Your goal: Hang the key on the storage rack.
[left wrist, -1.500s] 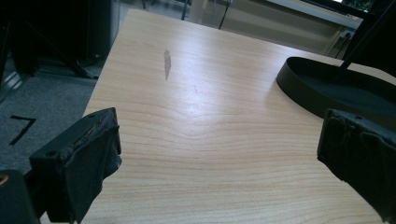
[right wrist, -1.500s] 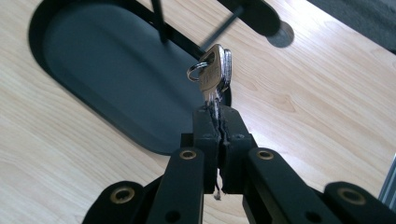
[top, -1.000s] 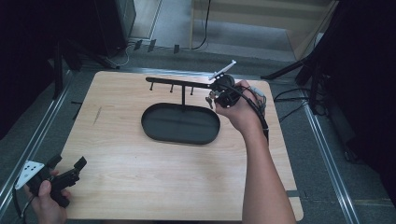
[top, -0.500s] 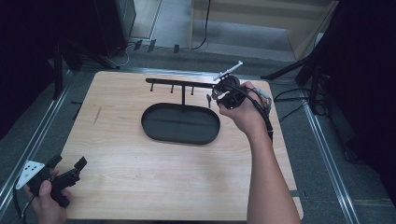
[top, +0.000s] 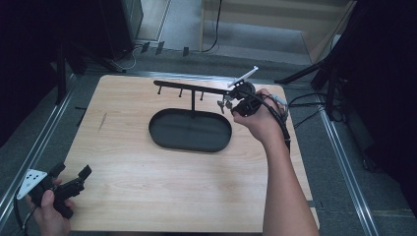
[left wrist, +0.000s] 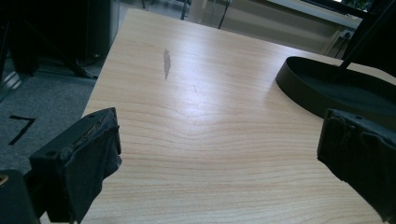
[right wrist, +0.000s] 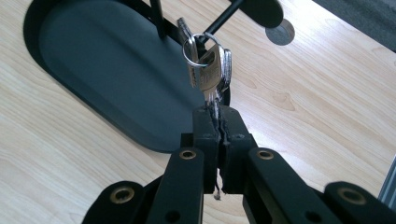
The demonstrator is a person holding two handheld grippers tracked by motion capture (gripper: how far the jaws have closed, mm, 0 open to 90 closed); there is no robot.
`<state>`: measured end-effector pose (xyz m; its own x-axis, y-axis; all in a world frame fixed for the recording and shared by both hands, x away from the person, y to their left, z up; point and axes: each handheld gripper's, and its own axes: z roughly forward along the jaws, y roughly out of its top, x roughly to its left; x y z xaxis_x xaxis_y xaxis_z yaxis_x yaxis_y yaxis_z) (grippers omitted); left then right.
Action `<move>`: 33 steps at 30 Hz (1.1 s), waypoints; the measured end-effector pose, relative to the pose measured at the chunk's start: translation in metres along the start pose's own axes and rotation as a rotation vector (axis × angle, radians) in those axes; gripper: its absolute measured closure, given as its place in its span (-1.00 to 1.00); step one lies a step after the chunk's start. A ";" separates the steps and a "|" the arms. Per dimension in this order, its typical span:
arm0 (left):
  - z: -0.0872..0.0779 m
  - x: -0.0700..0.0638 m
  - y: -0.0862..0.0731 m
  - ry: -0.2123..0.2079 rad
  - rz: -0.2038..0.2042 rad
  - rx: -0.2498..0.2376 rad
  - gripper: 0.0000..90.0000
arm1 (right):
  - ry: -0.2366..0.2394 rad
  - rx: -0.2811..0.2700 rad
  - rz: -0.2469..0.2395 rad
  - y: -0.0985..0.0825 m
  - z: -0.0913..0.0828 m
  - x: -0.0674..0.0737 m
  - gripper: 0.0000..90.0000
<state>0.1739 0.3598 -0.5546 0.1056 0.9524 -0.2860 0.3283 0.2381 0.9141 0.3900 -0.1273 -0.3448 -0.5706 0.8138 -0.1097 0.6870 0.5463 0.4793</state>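
Two grippers are seen at a wooden table [top: 147, 196]. The right gripper [right wrist: 217, 109] is held at the far right of the table in the high view, near the end of a black rack [top: 196, 90] whose horizontal bar carries short pegs. Its jaws are pressed together and clamp the lower end of a bunch of keys [right wrist: 209, 70]. The keys are joined by a metal ring [right wrist: 201, 49]; in the right gripper view the ring is seen looped around a thin black peg [right wrist: 219, 21], with the keys hanging below it down to the clamped jaws. In the high view the keys [top: 224, 103] are seen just under the right end of the bar, beside the right hand [top: 260, 120].

An oval black tray [top: 189, 130] forms the base of the rack, and a thin post rises from it to the bar. The keys are located over the tray's right end, at its rim.

The left gripper [top: 69, 178] is held at the near left corner of the table by the left hand [top: 46, 214], well apart from the rack. Its jaws are spread wide, with nothing between them; in the left gripper view bare wood is seen between the two pads [left wrist: 91, 158]. A dark streak [left wrist: 166, 63] is noted on the wood farther on.
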 end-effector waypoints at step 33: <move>0.000 0.000 0.000 0.000 0.001 0.001 -1.00 | -0.030 0.062 0.199 -0.036 0.031 -0.026 0.61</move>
<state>0.1742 0.3598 -0.5546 0.1056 0.9528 -0.2847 0.3292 0.2367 0.9141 0.3943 -0.1617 -0.3860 -0.4077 0.9120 -0.0449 0.8118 0.3846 0.4394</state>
